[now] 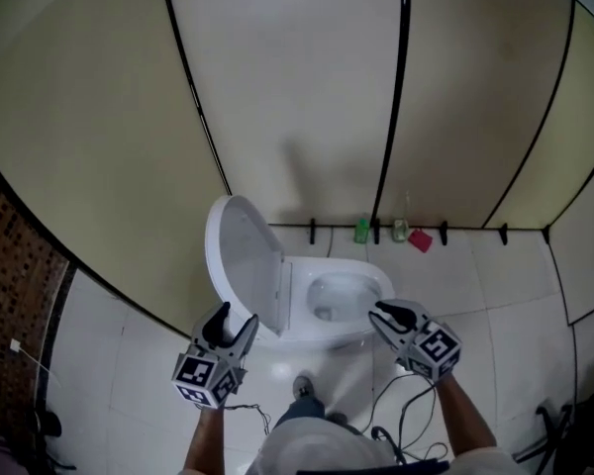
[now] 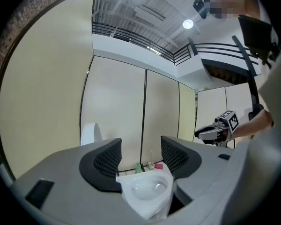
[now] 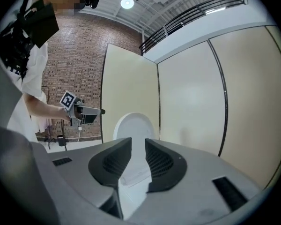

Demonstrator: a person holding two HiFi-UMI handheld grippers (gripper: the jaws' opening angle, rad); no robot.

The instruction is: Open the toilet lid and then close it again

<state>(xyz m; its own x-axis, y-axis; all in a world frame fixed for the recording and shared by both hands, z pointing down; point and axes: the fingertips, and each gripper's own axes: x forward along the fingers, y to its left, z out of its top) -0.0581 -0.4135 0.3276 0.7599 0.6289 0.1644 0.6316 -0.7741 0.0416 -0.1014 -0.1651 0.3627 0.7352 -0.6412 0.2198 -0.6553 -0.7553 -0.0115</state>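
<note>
Lid (image 1: 240,265): standing up, beside the toilet bowl (image 1: 342,295).
Left claw (image 1: 236,317): spread, empty, near the lid's edge.
Right claw (image 1: 379,312): almost pressed together, pinching nothing, near the bowl.
By the wall: green bottle (image 1: 362,230), red thing (image 1: 421,239).

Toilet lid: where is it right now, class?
In the head view, the toilet lid stands raised left of the bowl, just beyond the left tool.
</note>
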